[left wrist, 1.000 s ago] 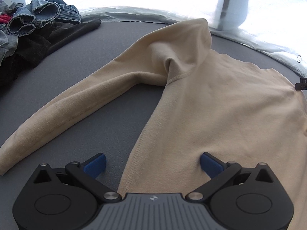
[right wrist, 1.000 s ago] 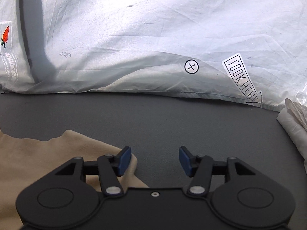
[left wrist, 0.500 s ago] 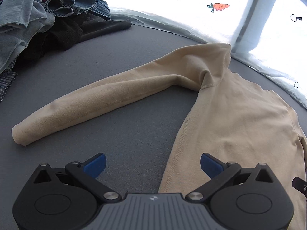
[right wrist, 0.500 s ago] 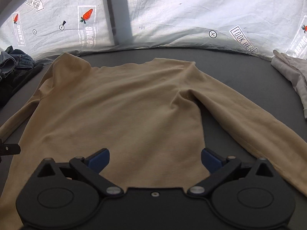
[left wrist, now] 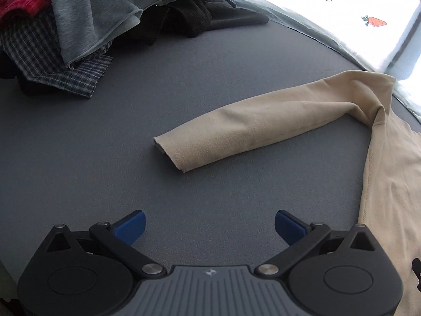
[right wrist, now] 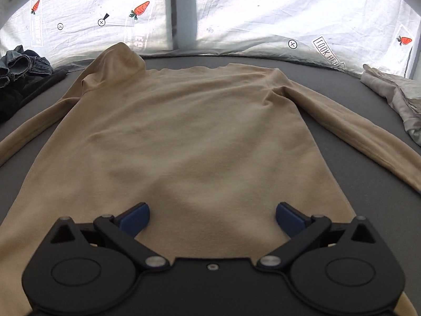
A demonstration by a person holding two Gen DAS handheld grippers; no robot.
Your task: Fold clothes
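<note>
Beige sweater [right wrist: 189,137] lies spread flat on the grey surface [left wrist: 105,158], its top toward the white backdrop sheet [right wrist: 263,13]. Its bottom edge is hidden under the right hand-held gripper [right wrist: 212,217], whose jaws stand wide apart over the cloth, holding nothing. The sweater's right sleeve [right wrist: 368,137] runs out of the picture at the edge, so its cuff is cut off. In the left wrist view only the left sleeve [left wrist: 250,129] and a strip of the body show; the cuff lies free on the surface. The left hand-held gripper [left wrist: 209,226] hangs over bare surface near that cuff, jaws wide apart and empty. A clothes pile [left wrist: 79,21] sits at the far left, partly out of frame. A pale cloth [right wrist: 394,97] lies at the right edge, its shape hard to make out.
</note>
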